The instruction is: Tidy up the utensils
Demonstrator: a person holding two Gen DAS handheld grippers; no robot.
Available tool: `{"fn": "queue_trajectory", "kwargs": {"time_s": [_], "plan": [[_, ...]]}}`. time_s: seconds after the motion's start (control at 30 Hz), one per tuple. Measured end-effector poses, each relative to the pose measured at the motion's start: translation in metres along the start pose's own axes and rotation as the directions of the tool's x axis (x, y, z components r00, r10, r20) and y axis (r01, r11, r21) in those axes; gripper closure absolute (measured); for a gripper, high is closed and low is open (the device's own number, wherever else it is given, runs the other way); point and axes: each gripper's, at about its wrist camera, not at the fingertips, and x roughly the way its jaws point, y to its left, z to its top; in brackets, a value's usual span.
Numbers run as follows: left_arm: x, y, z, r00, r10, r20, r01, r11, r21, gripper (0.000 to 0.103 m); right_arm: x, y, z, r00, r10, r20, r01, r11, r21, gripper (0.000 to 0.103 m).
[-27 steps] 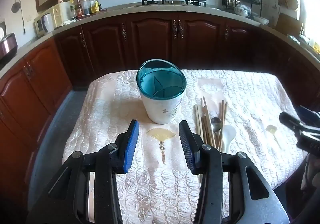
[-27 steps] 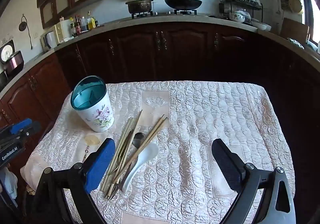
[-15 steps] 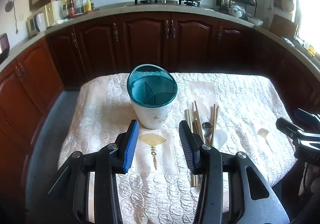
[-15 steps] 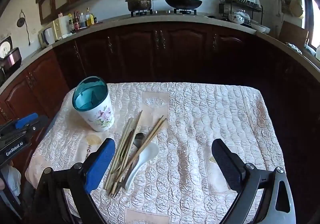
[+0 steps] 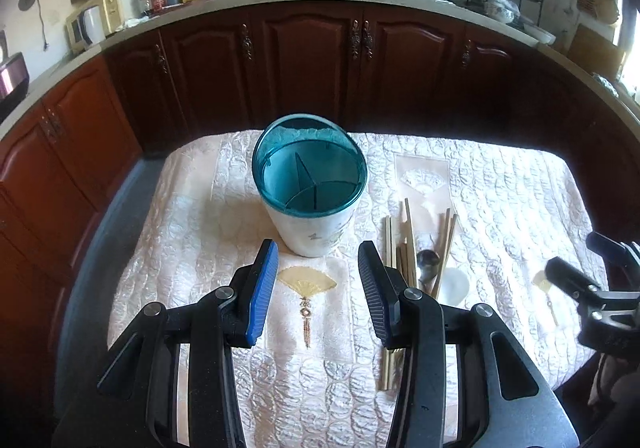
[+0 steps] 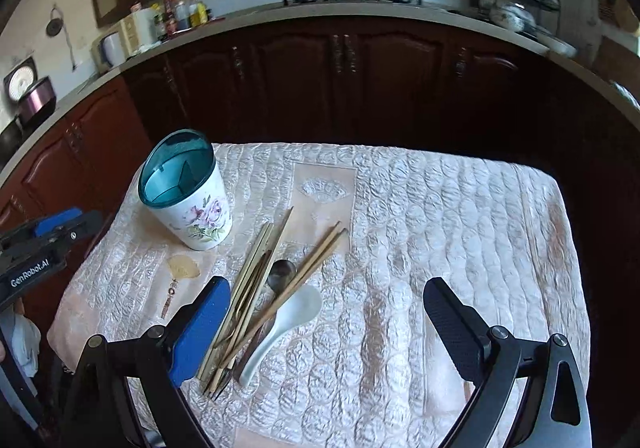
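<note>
Kitchen cabinets back a quilt-covered desk (image 6: 460,232). Compared with a second ago, the left gripper (image 5: 318,288) has edged nearer the teal-rimmed holder (image 5: 310,183), jaws released and empty. Chopsticks (image 6: 256,288) and white spoon (image 6: 288,320) lie untouched beside it; the right gripper (image 6: 326,322), jaws spread wide, hovers over them, nothing sorted yet

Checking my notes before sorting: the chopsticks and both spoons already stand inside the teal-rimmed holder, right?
No. The chopsticks, white spoon and metal spoon lie on the tablecloth beside the teal-rimmed holder, which stands empty, as the right wrist view shows.
</note>
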Motion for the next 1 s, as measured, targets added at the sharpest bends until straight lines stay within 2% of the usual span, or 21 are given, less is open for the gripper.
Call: {"fn": "queue_trajectory", "kwargs": {"time_s": [0.13, 0.2, 0.27, 0.4, 0.47, 0.67, 0.8, 1.0], "plan": [[-0.005, -0.002, 0.007, 1.000, -0.025, 0.017, 0.026, 0.999, -0.037, 0.062, 0.005, -0.003, 0.012, 1.000, 0.020, 0.018, -0.020, 1.000, -0.017, 0.006], [-0.005, -0.001, 0.013, 0.999, -0.052, -0.018, 0.051, 0.997, -0.057, 0.062, 0.007, -0.003, 0.015, 0.999, 0.020, 0.025, -0.020, 1.000, -0.015, 0.006], [-0.005, -0.001, 0.018, 0.997, -0.040, -0.059, 0.038, 0.999, -0.037, 0.062, 0.009, -0.003, 0.016, 0.999, 0.021, 0.036, -0.022, 1.000, 0.005, 0.006], [-0.005, -0.001, 0.027, 0.997, -0.028, -0.076, 0.029, 1.000, 0.010, 0.062, 0.014, -0.003, 0.017, 0.999, 0.021, 0.040, -0.023, 0.998, 0.052, 0.006], [-0.004, -0.002, 0.030, 0.997, -0.014, -0.074, 0.016, 0.999, 0.029, 0.062, 0.017, 0.000, 0.014, 0.999, -0.003, 0.037, 0.001, 0.998, 0.061, 0.006], [0.008, -0.004, 0.027, 0.997, -0.051, -0.056, 0.055, 0.997, 0.058, 0.062, 0.015, 0.001, 0.002, 0.999, -0.040, 0.008, 0.039, 0.994, 0.103, 0.006], [0.010, -0.004, 0.021, 0.995, -0.092, -0.038, 0.093, 0.995, 0.028, 0.062, 0.007, 0.001, 0.005, 0.997, -0.071, 0.004, 0.070, 0.994, 0.080, 0.006], [0.009, -0.007, 0.018, 0.996, -0.086, -0.035, 0.088, 0.996, 0.032, 0.062, -0.001, 0.000, 0.008, 0.997, -0.071, 0.029, 0.068, 0.994, 0.086, 0.006]]}}
